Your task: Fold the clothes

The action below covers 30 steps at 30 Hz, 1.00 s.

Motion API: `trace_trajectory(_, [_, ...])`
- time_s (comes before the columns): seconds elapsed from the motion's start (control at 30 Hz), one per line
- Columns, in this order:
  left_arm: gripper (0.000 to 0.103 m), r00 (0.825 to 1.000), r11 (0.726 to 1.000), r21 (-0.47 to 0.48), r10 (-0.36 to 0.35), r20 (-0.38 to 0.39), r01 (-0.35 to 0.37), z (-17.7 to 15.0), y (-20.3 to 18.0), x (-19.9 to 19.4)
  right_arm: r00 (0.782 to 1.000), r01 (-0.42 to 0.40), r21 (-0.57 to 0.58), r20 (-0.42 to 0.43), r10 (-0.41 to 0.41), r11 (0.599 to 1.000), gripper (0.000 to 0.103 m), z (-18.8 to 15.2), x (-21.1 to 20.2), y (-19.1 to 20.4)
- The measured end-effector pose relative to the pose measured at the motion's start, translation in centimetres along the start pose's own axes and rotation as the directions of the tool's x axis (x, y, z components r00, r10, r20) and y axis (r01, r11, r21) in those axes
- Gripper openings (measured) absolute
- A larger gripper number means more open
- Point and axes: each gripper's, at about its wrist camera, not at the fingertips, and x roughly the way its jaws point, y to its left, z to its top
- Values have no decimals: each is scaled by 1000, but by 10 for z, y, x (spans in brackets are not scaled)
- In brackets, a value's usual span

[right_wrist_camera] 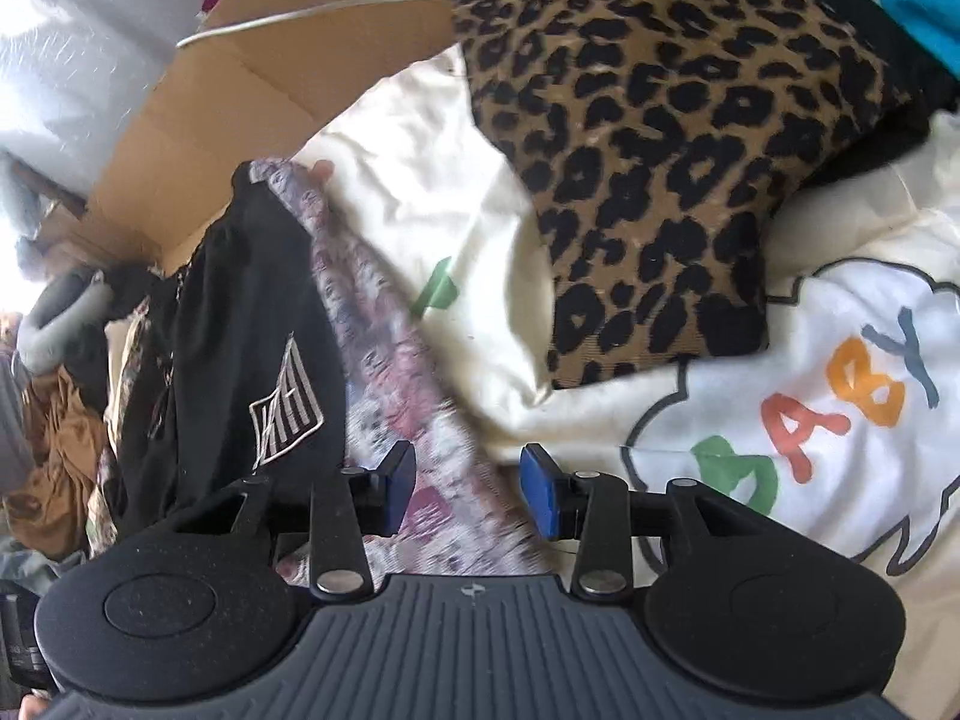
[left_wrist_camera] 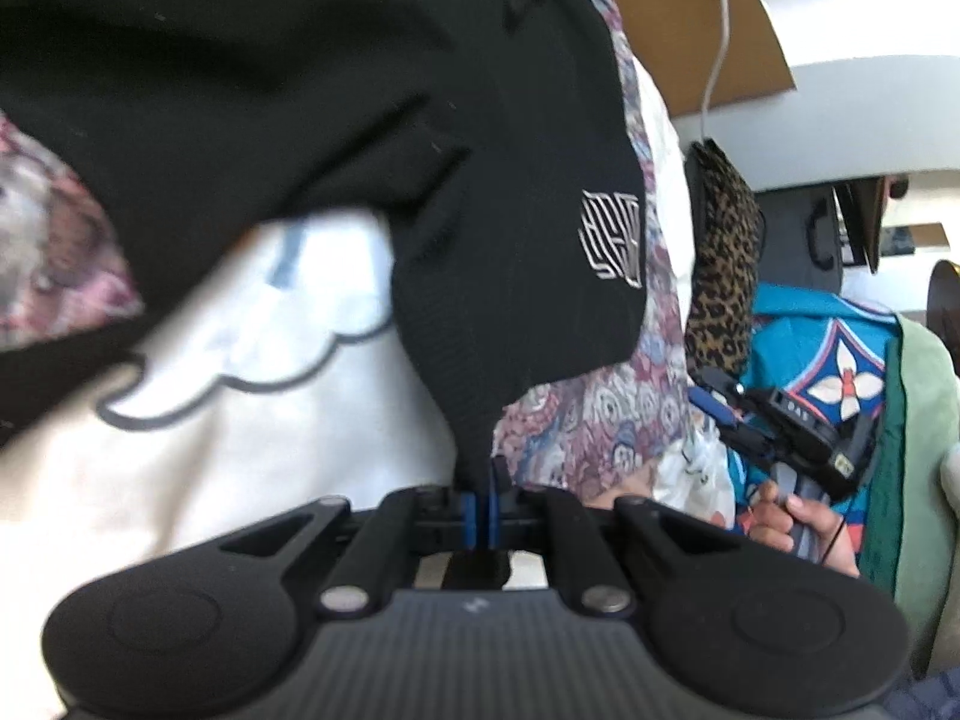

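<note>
A black garment (left_wrist_camera: 300, 90) with a white logo patch (left_wrist_camera: 612, 240) hangs lifted in the left wrist view. Its lower corner runs down between the blue pads of my left gripper (left_wrist_camera: 483, 504), which is shut on it. Under it lie a white blanket with a cloud print (left_wrist_camera: 240, 372) and a pink floral cloth (left_wrist_camera: 588, 414). In the right wrist view the same black garment (right_wrist_camera: 252, 330) hangs at the left beside the floral cloth (right_wrist_camera: 384, 360). My right gripper (right_wrist_camera: 468, 489) is open above the floral cloth, holding nothing.
A leopard-print pillow (right_wrist_camera: 660, 180) rests on the white "BABY" blanket (right_wrist_camera: 810, 408). A cardboard box (right_wrist_camera: 240, 72) and a white cable (left_wrist_camera: 717, 60) are behind. A hand (left_wrist_camera: 798, 528) holds the other gripper (left_wrist_camera: 786, 426) at the right. Brown clothes (right_wrist_camera: 60, 450) are piled at the left.
</note>
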Motion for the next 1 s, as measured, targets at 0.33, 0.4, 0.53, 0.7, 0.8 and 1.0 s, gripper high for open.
trace_trajectory(0.33, [4, 998, 999, 4, 48, 45, -48, 9, 2, -6, 992, -86, 68, -86, 92, 994, 25, -16, 31, -12])
trace_trajectory(0.4, [4, 998, 999, -5, 45, 43, -45, 10, 2, -5, 991, -83, 48, -99, 87, 995, 1, -15, 32, -9])
trace_trajectory(0.53, [4, 999, 1000, 1, 13, 32, -13, 9, -4, -3, 994, -83, -28, -77, 81, 996, 0, -9, 14, 6])
trace_trajectory(0.7, [4, 999, 999, 11, -46, 11, 46, 6, -17, 4, 999, -49, -72, 11, 50, 996, 0, 11, -27, 30])
trace_trajectory(0.8, [4, 994, 994, 22, -109, 6, 108, 6, -29, 7, 995, -61, -109, 77, 70, 992, 0, 26, -54, 51])
trace_trajectory(1.0, [4, 991, 990, 21, -136, -3, 136, 6, -36, 13, 977, -101, -184, 168, 133, 978, 0, 50, -89, 88])
